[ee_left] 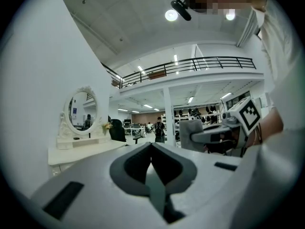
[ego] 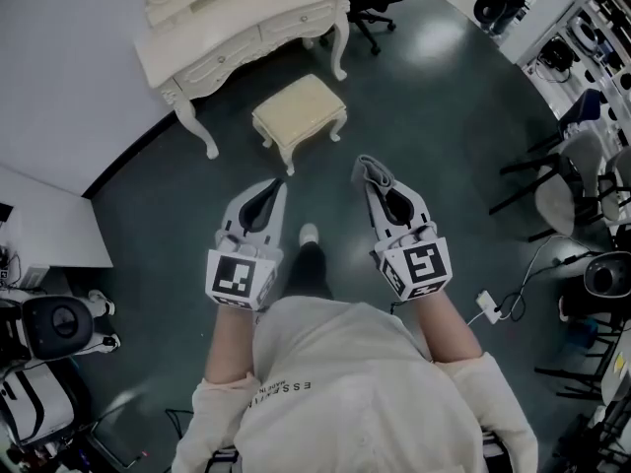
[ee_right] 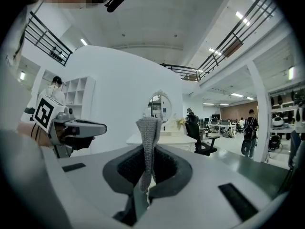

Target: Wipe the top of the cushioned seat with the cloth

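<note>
Head view: the cushioned seat [ego: 299,106] stands by the white table [ego: 237,42], well away from both grippers. The right gripper [ego: 376,180] pinches the grey cloth [ee_right: 148,142], mostly hidden here. The left gripper [ego: 278,190] is closed and empty.

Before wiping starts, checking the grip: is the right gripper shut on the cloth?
Shut on it: the right gripper pinches the grey cloth between its jaws.
</note>
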Tool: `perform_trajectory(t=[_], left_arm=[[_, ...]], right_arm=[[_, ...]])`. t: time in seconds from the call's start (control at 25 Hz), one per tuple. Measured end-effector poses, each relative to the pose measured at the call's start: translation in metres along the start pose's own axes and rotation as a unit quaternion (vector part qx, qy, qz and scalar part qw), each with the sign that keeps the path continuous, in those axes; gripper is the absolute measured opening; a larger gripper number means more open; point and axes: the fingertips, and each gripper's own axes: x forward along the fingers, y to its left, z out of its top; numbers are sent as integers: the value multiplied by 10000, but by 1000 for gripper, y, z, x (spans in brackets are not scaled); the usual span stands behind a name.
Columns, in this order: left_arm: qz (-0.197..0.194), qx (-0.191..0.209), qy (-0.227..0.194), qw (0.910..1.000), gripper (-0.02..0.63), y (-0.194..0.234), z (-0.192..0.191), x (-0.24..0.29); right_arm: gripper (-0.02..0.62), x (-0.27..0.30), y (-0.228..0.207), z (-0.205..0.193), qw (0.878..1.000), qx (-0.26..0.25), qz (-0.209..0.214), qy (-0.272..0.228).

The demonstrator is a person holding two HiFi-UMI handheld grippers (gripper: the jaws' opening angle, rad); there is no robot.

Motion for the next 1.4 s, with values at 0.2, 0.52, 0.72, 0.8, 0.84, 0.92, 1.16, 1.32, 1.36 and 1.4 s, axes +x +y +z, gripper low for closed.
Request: perform_trajectory(t=[0.2,0.52,0.72,0.8,0.84,0.92,1.16,1.32,1.36,1.4], left_arm=[[-133,-126,-81,9998,2,62,5,65],[-249,-30,-131,9996,2,171,12,172],[-154,-134,-60,9998,2,221,6,218],[-48,-226,-47,9997,3,238,2,232],[4,-242,-45,9997,2,245,0,238],[107,-265,-47,9996,3,256,-5,248],[621,-319,-19,9976,3,283,-27,273],[1155,-416,-15,9924,2,310,-48,291],[1333,-419,21,9902,2,318,-54,294],[1534,-403,78,9873,3,325,-60,296]], right_arm=[[29,88,-32,10,9999,47,0,105],[29,240,-78,22,9994,-23,141,323],[29,313,-98,24,9986,-43,293,436],[29,337,-104,24,9982,-28,381,469],[29,348,-107,23,9978,-33,440,496],[30,367,-110,20,9965,-51,601,579],[31,430,-112,-4,9858,-68,1416,896],[29,482,-108,-27,9713,-123,2116,1082],[31,494,-105,-34,9663,-131,2297,1152],[30,506,-102,-40,9605,-145,2493,1231]])
